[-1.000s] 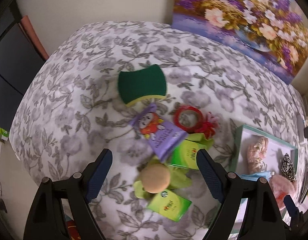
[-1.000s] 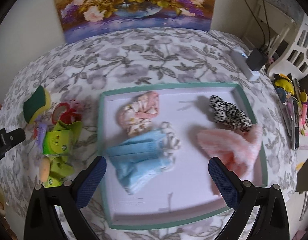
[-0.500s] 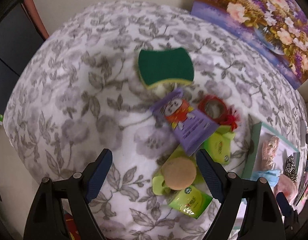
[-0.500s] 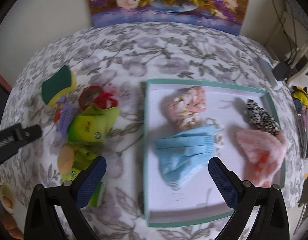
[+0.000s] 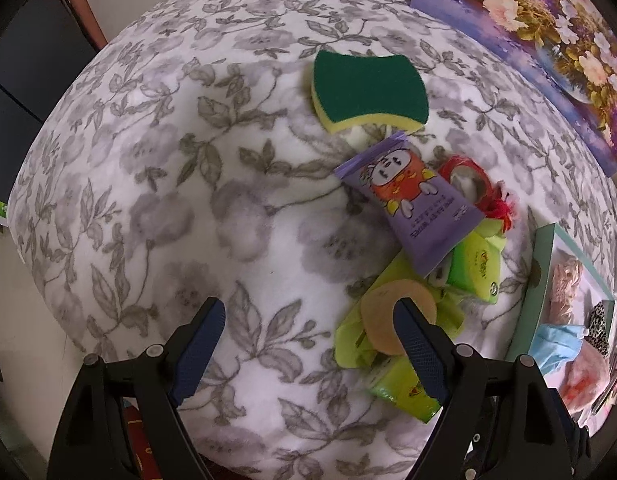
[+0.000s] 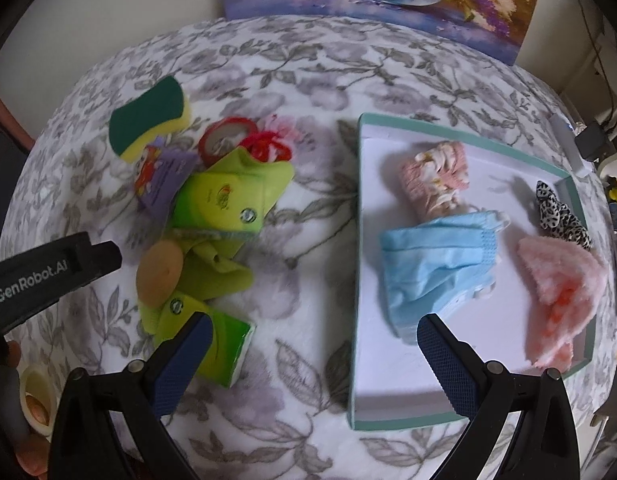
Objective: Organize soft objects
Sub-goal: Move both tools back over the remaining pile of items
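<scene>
Hovering my left hand-held gripper (image 5: 308,320) and right hand-held gripper (image 6: 312,332), both spread and empty, I count four soft pieces in the teal-rimmed white tray (image 6: 358,240) right of me; the green-and-yellow sponge (image 5: 368,90) ahead and the round tan puff (image 5: 392,320) remain on the table (image 5: 168,200).
</scene>
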